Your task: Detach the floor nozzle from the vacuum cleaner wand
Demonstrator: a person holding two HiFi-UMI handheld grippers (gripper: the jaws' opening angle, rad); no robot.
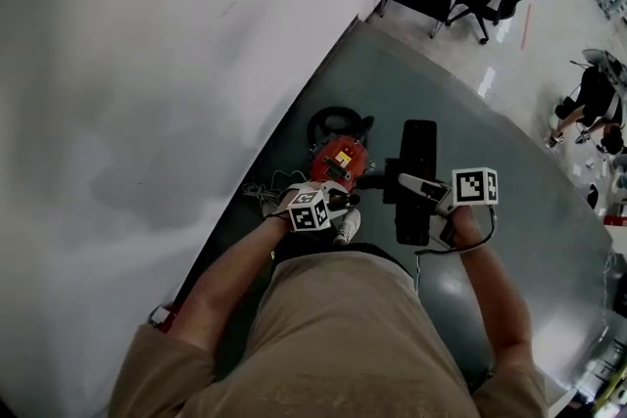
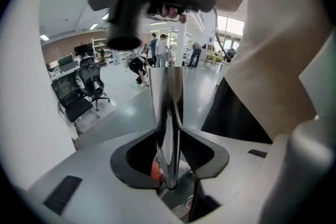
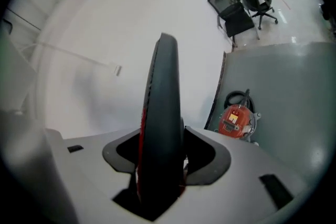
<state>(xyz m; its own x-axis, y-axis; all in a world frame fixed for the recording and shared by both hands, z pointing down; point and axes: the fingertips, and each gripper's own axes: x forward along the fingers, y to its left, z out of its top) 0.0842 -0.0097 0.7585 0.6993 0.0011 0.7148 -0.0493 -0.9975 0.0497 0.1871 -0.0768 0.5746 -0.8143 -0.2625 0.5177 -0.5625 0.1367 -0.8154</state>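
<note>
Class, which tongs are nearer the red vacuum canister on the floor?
Left. The left tongs sit just beside the red canister, shut on the metal wand. The right tongs are farther off to the side, gripping the black floor nozzle.

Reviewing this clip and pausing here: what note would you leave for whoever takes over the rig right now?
Left tongs: shut on the shiny metal vacuum wand.
Right tongs: shut on the flat black floor nozzle with a red strip, gripped edge-on.
Things: the round red-orange vacuum canister sits on the grey floor beside the white wall, just ahead of both tongs.
Done: both parts gripped.
Left: the head view shows no clear gap between wand and nozzle, so they are probably not yet separated. Pull them apart.
</note>
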